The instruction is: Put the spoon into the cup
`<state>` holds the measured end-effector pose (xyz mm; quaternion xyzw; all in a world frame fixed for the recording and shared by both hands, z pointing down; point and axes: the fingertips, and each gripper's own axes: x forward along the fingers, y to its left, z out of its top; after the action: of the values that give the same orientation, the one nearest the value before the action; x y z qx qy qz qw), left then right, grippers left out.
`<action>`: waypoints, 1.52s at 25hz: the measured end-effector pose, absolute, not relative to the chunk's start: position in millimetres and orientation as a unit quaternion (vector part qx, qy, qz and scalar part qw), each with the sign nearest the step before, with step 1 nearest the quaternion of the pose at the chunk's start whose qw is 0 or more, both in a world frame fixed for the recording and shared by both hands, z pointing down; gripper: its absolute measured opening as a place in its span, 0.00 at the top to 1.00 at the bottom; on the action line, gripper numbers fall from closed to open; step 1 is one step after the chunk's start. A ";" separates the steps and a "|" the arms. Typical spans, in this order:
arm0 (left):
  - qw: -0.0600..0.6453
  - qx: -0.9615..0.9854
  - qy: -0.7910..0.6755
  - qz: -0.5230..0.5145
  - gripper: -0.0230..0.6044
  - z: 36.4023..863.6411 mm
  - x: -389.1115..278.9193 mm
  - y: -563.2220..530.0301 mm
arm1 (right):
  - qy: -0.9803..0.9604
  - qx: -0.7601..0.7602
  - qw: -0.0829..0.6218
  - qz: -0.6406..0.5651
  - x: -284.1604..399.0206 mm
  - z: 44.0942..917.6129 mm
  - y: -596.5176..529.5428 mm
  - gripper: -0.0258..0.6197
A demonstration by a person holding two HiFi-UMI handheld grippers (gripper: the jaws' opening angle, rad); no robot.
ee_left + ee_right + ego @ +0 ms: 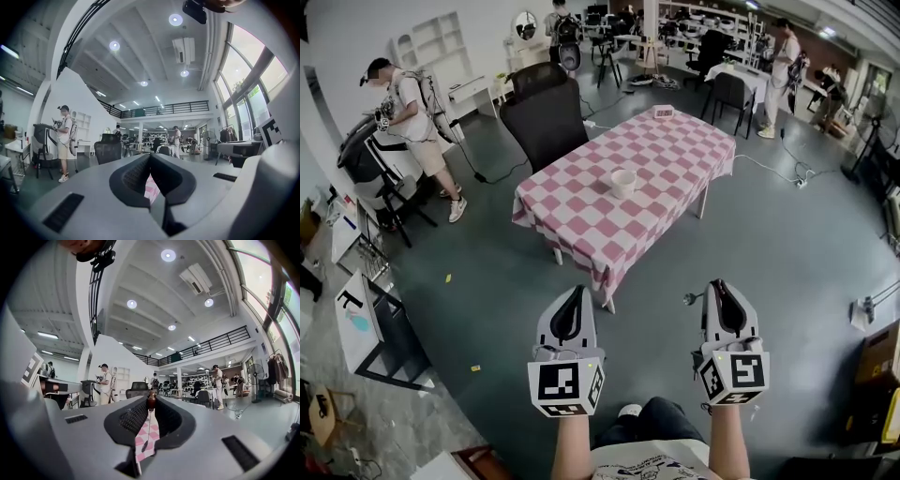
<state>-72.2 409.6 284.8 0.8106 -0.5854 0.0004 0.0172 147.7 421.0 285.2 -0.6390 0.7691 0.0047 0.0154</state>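
Observation:
A white cup [622,182] stands near the middle of a table with a pink-and-white checked cloth [656,155], well ahead of both grippers. My right gripper [719,284] is shut on a small spoon [150,401]. Its brown end sits between the fingertips and its thin shaft hangs down to the other end in front of the cloth. In the head view the spoon [690,299] sticks out to the left of the right gripper's tip. My left gripper [577,292] is held level beside it, shut and with nothing in it [150,158].
A black office chair [546,117] stands at the table's far left side. A small box [664,112] lies at the table's far end. A person [412,112] stands at the left. White cabinets [356,319] line the near left. Grey floor lies between me and the table.

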 end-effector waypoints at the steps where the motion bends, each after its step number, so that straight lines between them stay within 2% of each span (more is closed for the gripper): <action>1: 0.020 0.811 -0.585 0.001 0.94 286.9 -73.6 406.0 | 0.769 -0.639 0.013 0.004 145.8 286.9 417.8 0.88; 14: 0.039 0.803 -0.595 0.009 0.94 304.9 -85.1 326.0 | 0.774 -0.633 0.004 -0.005 138.7 299.1 329.4 0.88; 38: 0.023 0.760 -0.650 0.005 0.94 289.3 -57.5 36.2 | 0.825 -0.565 0.019 0.011 163.8 279.6 3.9 0.88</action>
<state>-57.5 36.2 289.3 0.7595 -0.6500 0.0052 0.0231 163.8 3.9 279.6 -0.5649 0.8249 0.0106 0.0190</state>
